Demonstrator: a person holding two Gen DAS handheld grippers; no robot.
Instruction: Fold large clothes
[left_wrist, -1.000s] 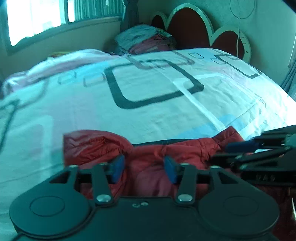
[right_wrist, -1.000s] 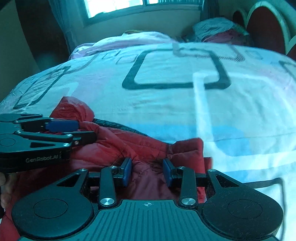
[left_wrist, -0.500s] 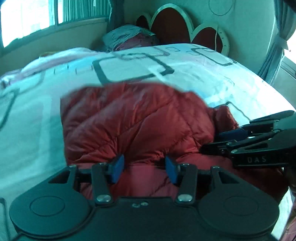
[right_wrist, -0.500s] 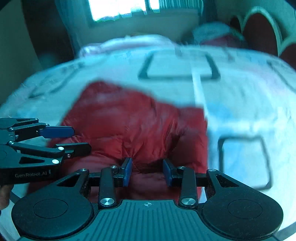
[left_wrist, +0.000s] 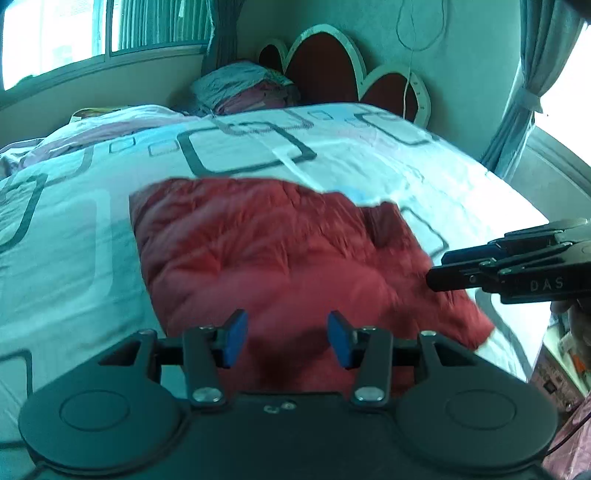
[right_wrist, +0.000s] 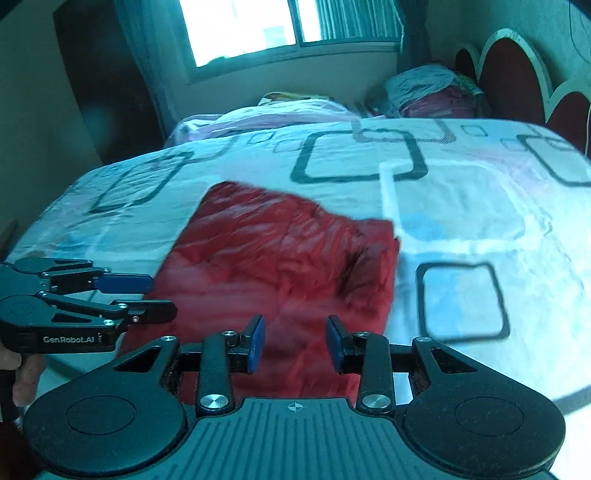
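A red quilted jacket (left_wrist: 277, 251) (right_wrist: 277, 258) lies folded in a rough rectangle on the patterned bedspread (left_wrist: 74, 240) (right_wrist: 461, 206). My left gripper (left_wrist: 286, 338) hovers over its near edge. Its jaws are closing, with nothing between the blue pads. It shows again at the left of the right wrist view, left gripper (right_wrist: 162, 297), held off the jacket's left side. My right gripper (right_wrist: 295, 343) is open above the near edge, gripping nothing. From the left wrist view, the right gripper (left_wrist: 436, 267) is by the jacket's right side.
A heap of folded bedding (left_wrist: 243, 88) (right_wrist: 432, 88) sits by the scalloped headboard (left_wrist: 325, 62). A pink blanket (left_wrist: 110, 122) lies along the far side under the window. A curtain (left_wrist: 532, 85) hangs at the right. A person's hand (right_wrist: 26, 373) holds the left gripper.
Both grippers have drawn back and lifted away from the jacket. The jacket, bunched with its dark lining showing a second ago, now lies spread flat and folded over.
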